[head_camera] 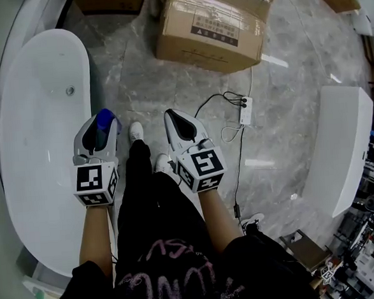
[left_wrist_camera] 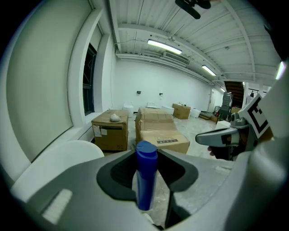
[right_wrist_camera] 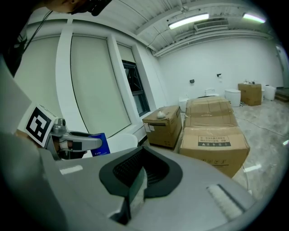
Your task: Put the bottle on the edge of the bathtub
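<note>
My left gripper [head_camera: 101, 127] is shut on a blue bottle [left_wrist_camera: 145, 173], which stands upright between its jaws with its cap on top. In the head view the blue bottle [head_camera: 105, 119] hangs over the right rim of the white bathtub [head_camera: 36, 143]. From the right gripper view the blue bottle [right_wrist_camera: 98, 144] shows in the left gripper [right_wrist_camera: 74, 142] at the left. My right gripper [head_camera: 181, 125] is held over the floor beside the tub, its jaws closed together with nothing between them. The right gripper [right_wrist_camera: 135, 187] points toward the boxes.
A large cardboard box [head_camera: 213, 23] lies on the marble floor ahead, with more boxes [left_wrist_camera: 109, 129] by the window wall. A power strip and cable [head_camera: 244, 110] lie on the floor to the right. A white panel [head_camera: 341, 147] stands at the far right. My legs and white shoes [head_camera: 135, 131] are below.
</note>
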A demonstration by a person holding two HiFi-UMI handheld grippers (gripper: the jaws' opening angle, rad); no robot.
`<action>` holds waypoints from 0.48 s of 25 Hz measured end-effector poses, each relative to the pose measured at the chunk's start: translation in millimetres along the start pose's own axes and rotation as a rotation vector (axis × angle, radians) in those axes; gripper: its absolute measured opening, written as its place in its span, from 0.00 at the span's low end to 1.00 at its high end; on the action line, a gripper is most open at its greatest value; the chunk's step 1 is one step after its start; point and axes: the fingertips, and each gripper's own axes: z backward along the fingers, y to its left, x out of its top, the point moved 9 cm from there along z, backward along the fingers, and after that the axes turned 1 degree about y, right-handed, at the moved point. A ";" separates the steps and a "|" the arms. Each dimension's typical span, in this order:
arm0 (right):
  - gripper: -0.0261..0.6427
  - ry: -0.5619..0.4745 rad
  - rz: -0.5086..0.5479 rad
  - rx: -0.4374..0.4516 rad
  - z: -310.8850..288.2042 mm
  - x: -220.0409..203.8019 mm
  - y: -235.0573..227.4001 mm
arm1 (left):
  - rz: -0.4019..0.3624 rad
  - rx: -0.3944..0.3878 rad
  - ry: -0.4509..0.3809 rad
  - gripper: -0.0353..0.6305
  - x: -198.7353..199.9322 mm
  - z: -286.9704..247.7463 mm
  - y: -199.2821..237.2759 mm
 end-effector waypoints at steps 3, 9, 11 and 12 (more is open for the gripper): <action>0.06 0.017 -0.010 -0.004 -16.7 -3.9 -5.9 | 0.002 -0.008 0.022 0.27 -7.1 -19.9 8.5; 0.06 0.055 -0.025 -0.009 -50.0 -18.3 -18.6 | 0.017 -0.015 0.071 0.27 -25.4 -59.9 25.5; 0.06 0.068 -0.025 -0.011 -62.1 -24.4 -24.8 | 0.024 -0.014 0.088 0.27 -33.4 -75.0 30.5; 0.06 0.074 -0.023 -0.012 -67.9 -27.6 -27.3 | 0.027 -0.015 0.095 0.27 -37.4 -81.7 32.9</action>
